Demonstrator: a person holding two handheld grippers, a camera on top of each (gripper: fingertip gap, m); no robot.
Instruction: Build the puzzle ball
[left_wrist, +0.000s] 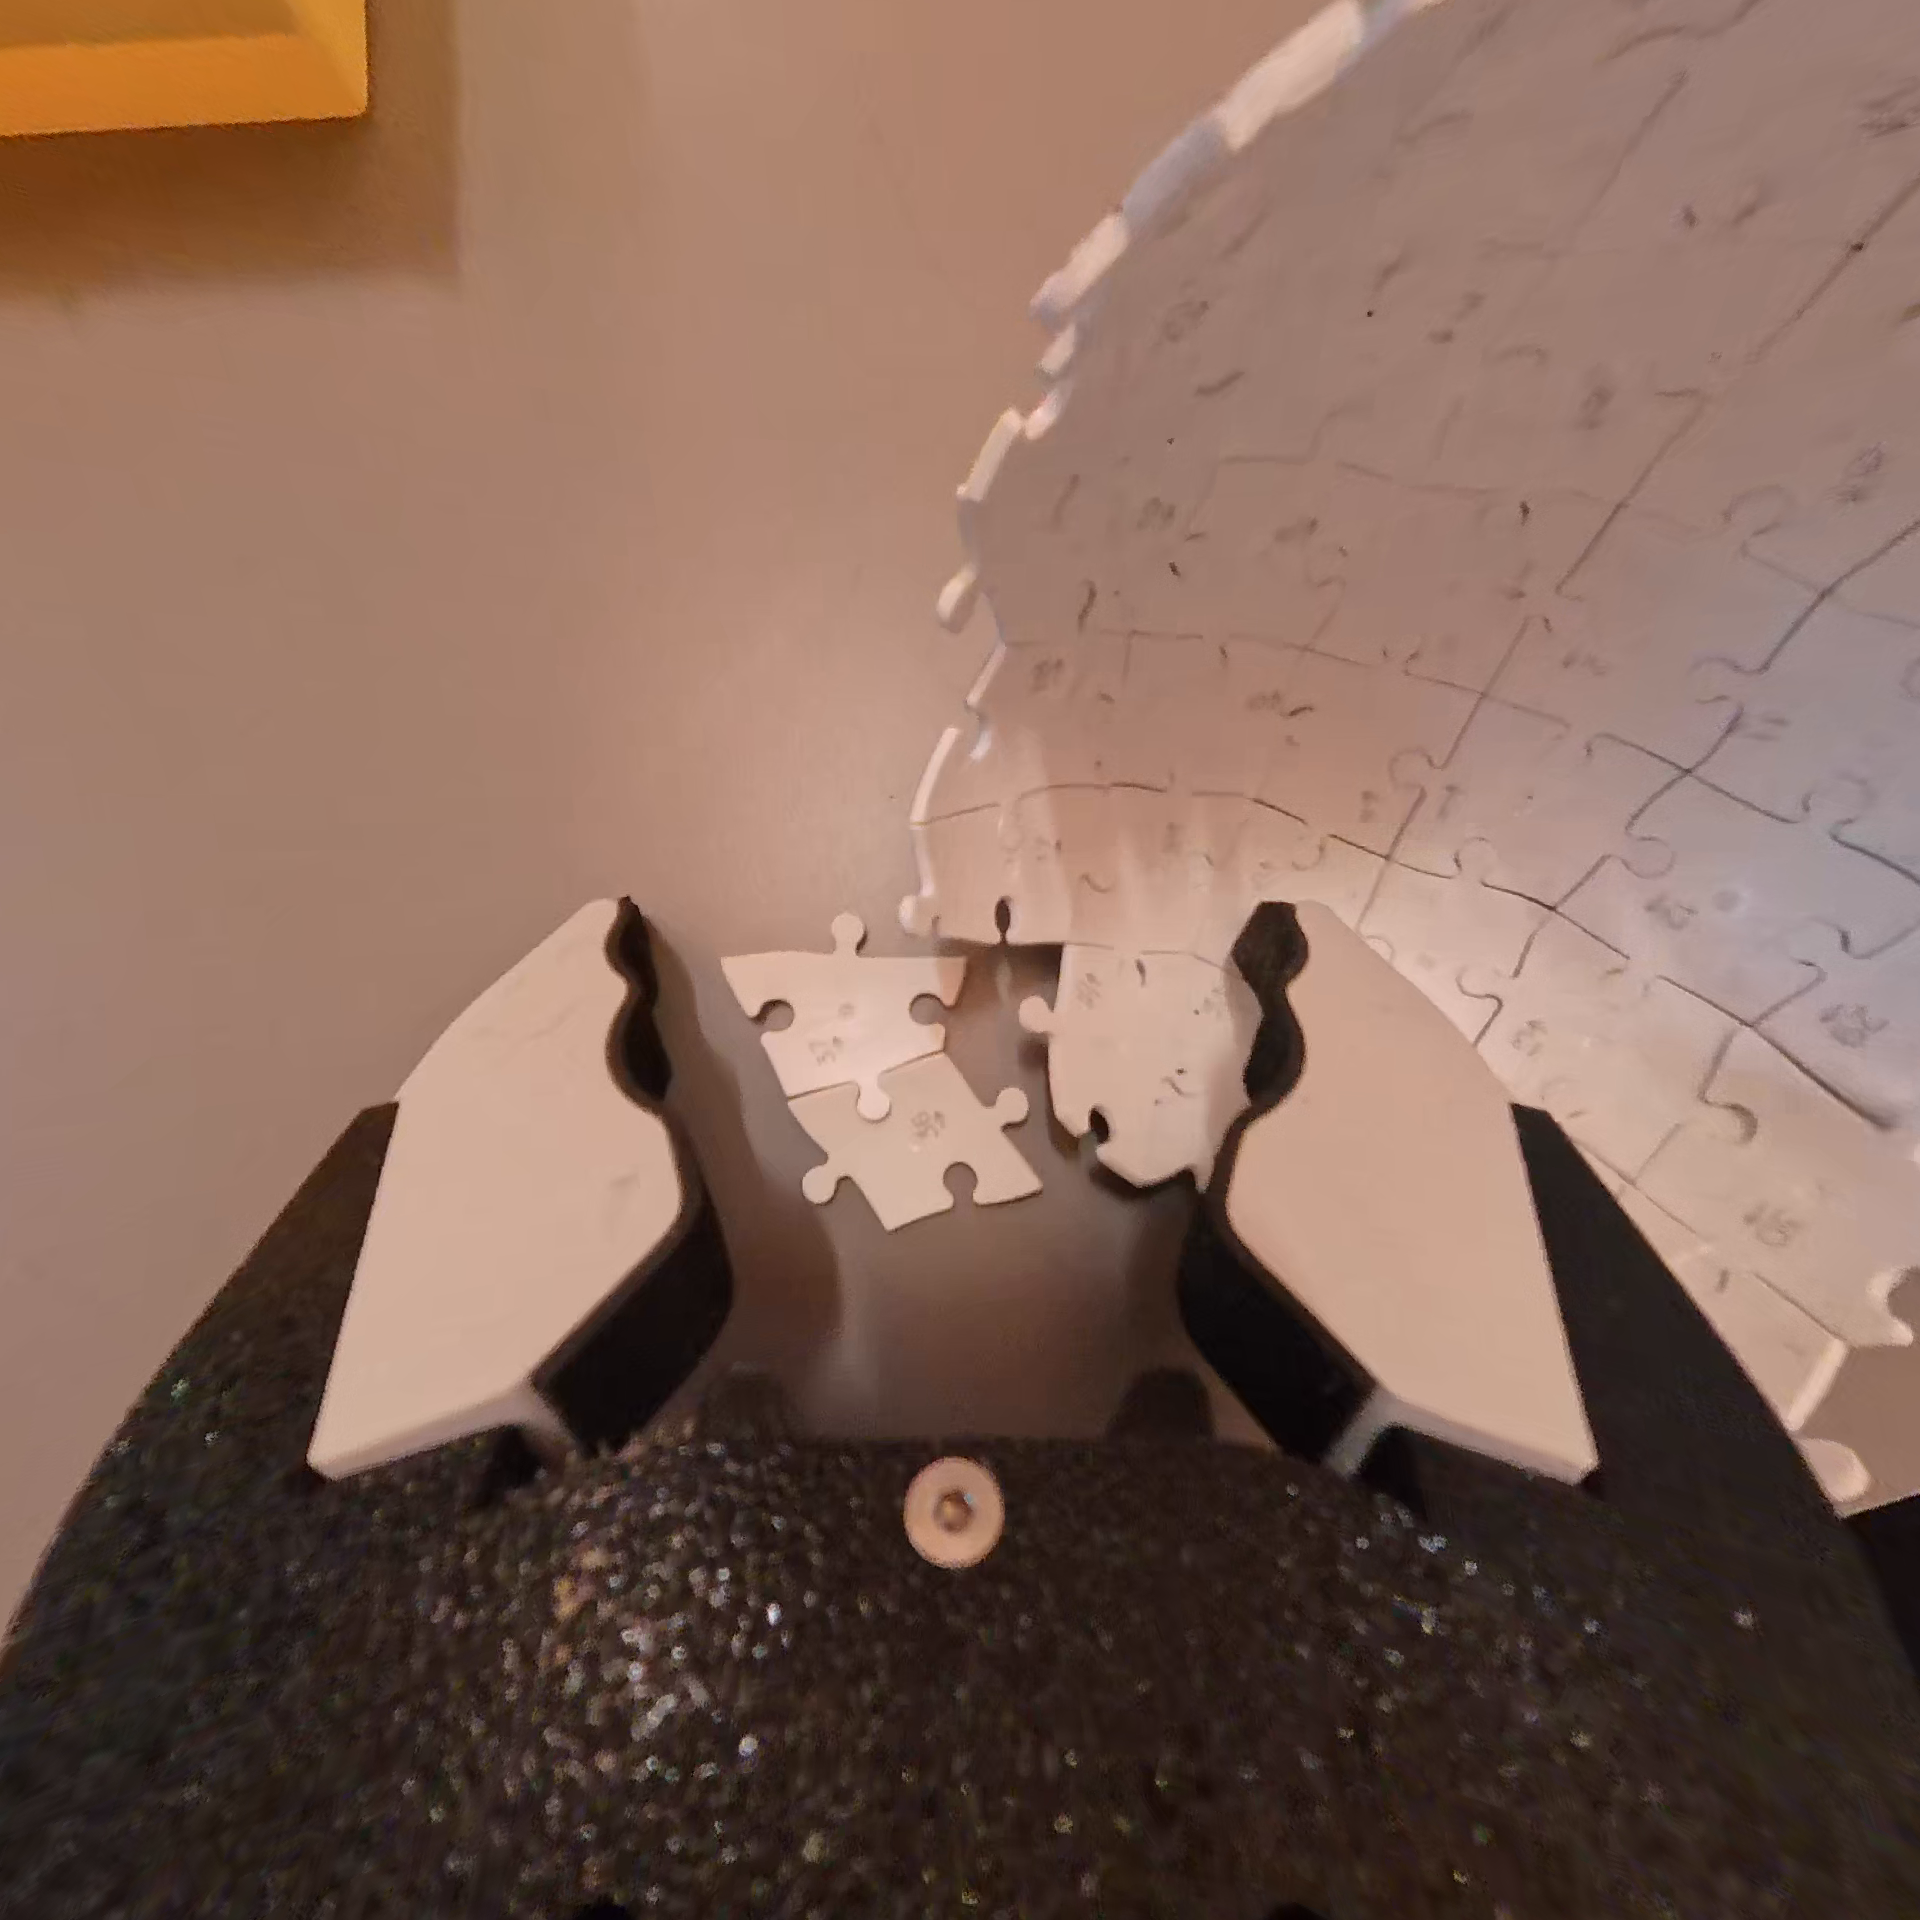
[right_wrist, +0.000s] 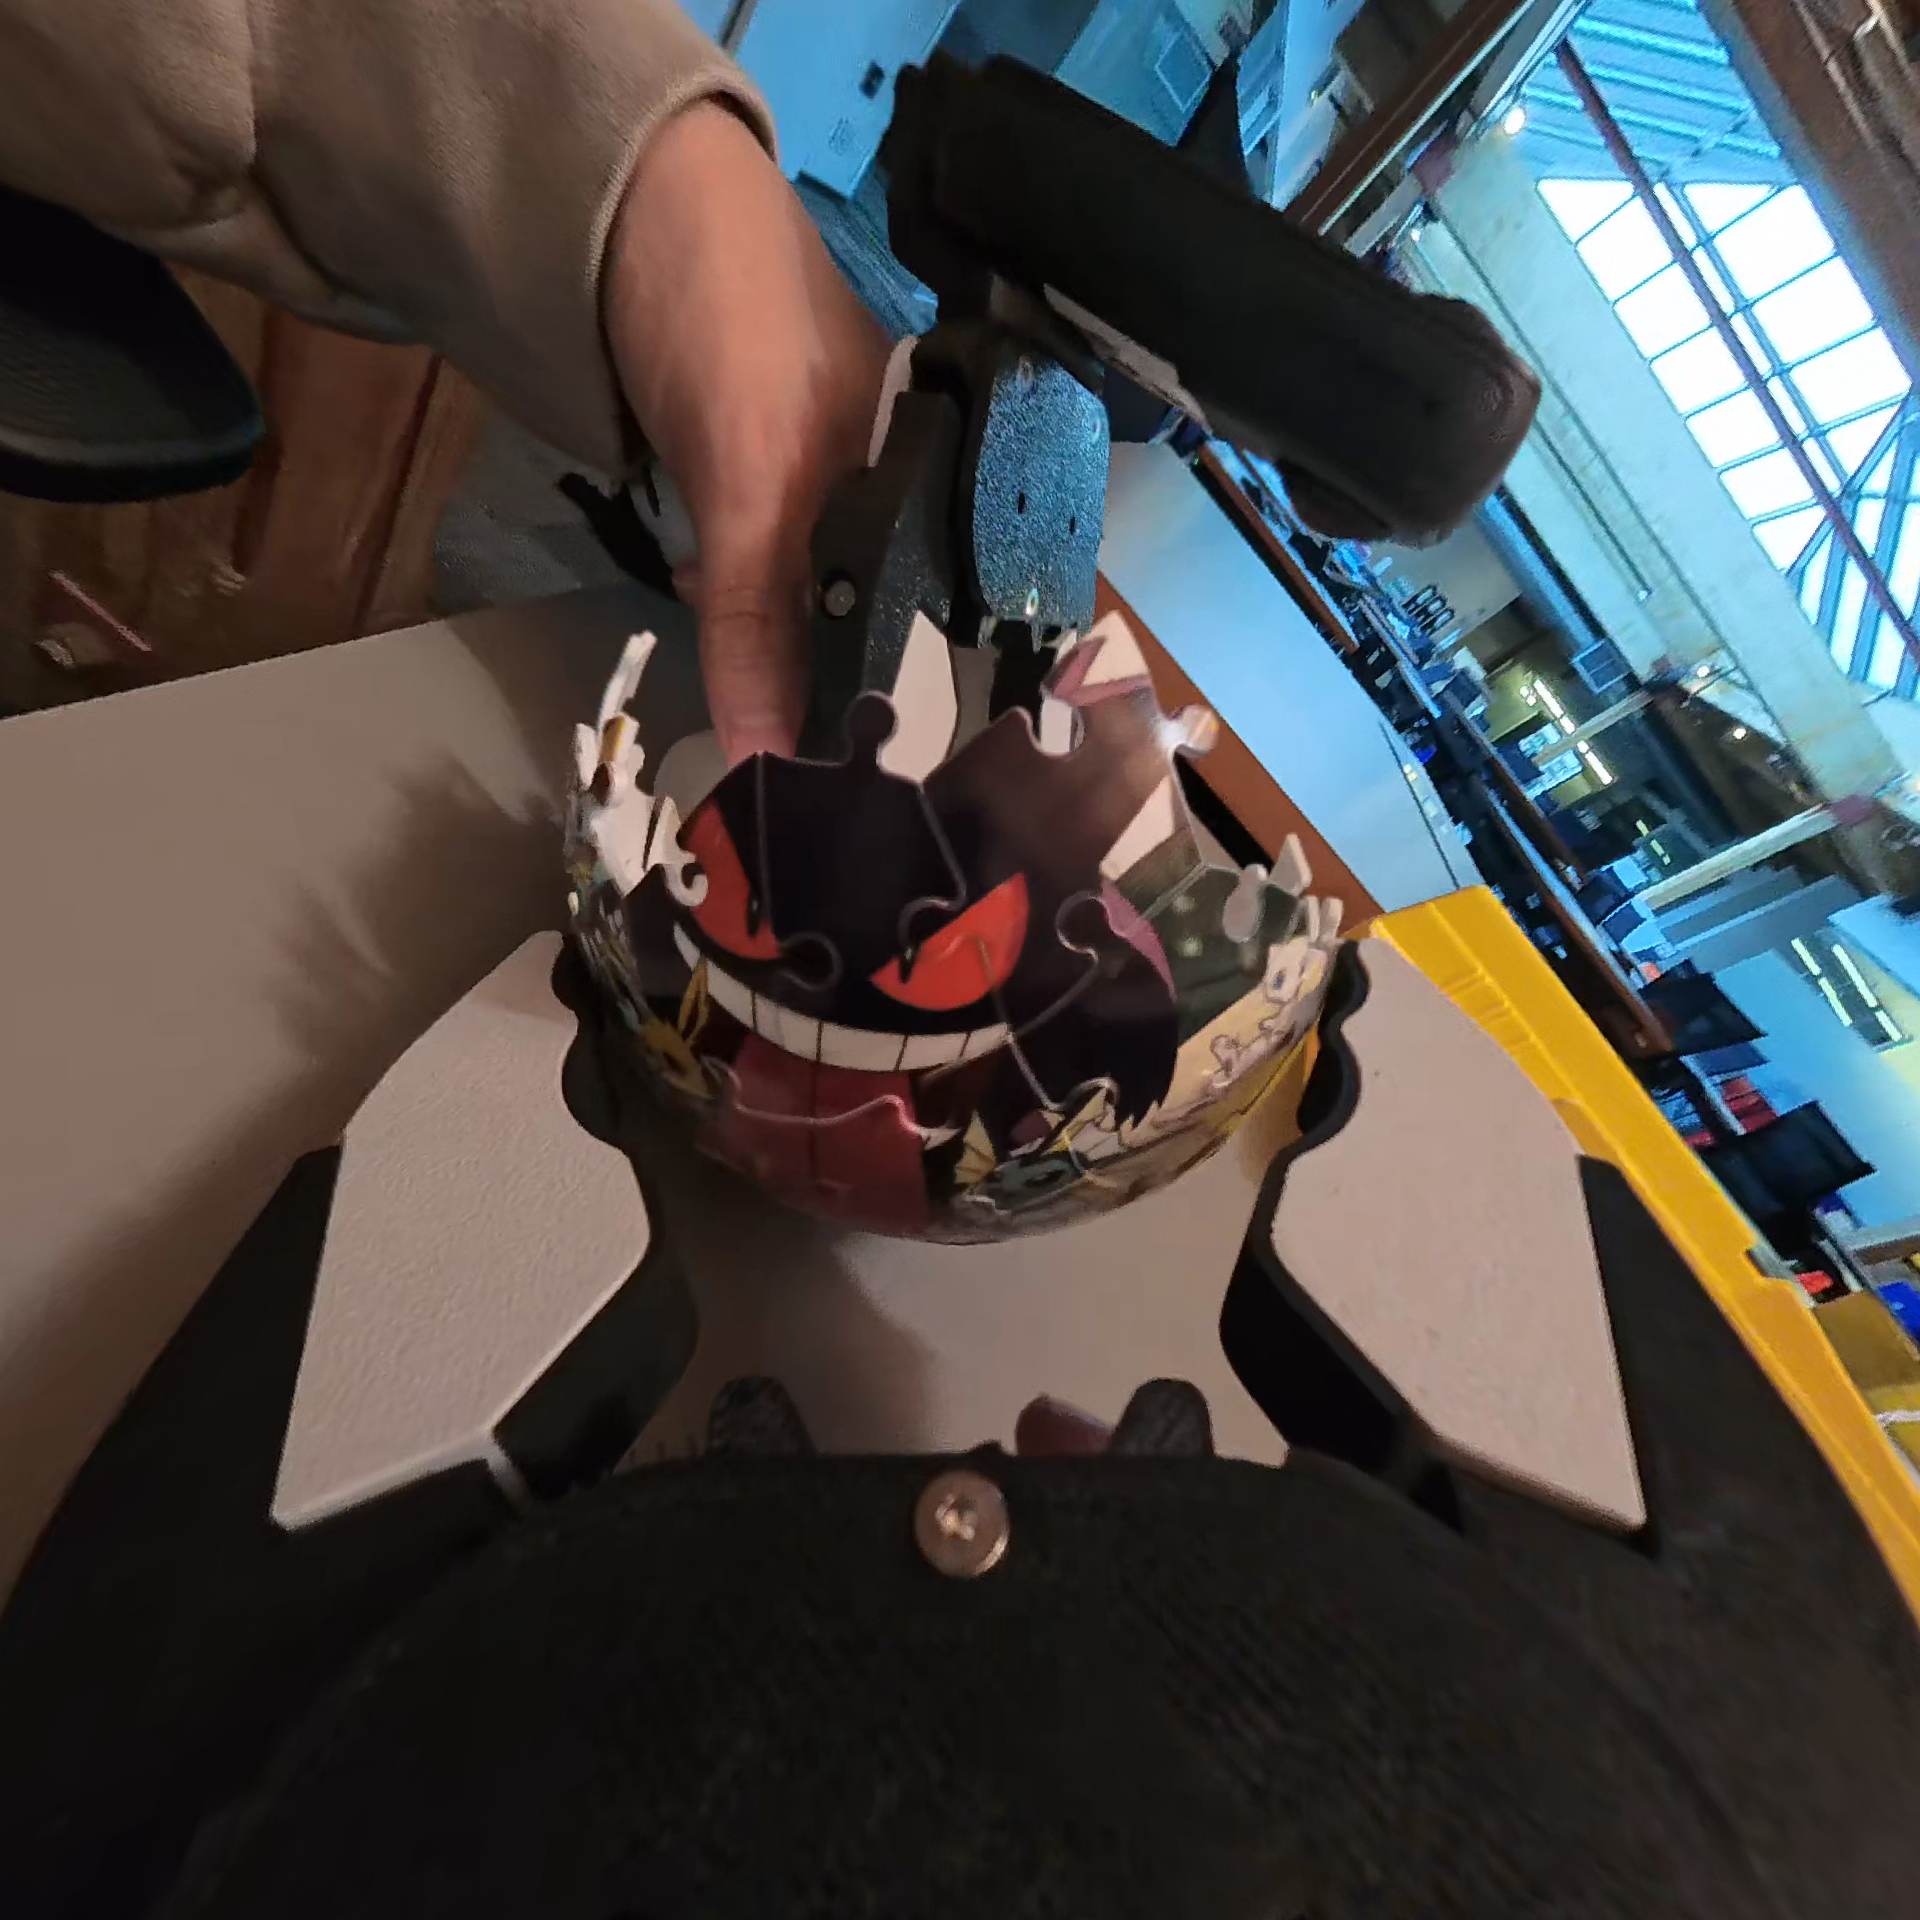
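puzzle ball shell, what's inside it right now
Looking into the puzzle ball shell, only its white numbered inner face shows; nothing sits in the visible part. The left gripper hides its lower rim. Two joined loose pieces lie just outside, on the table.

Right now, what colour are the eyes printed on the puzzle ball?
Red, on a dark face of the puzzle ball; right wrist view shows it best.
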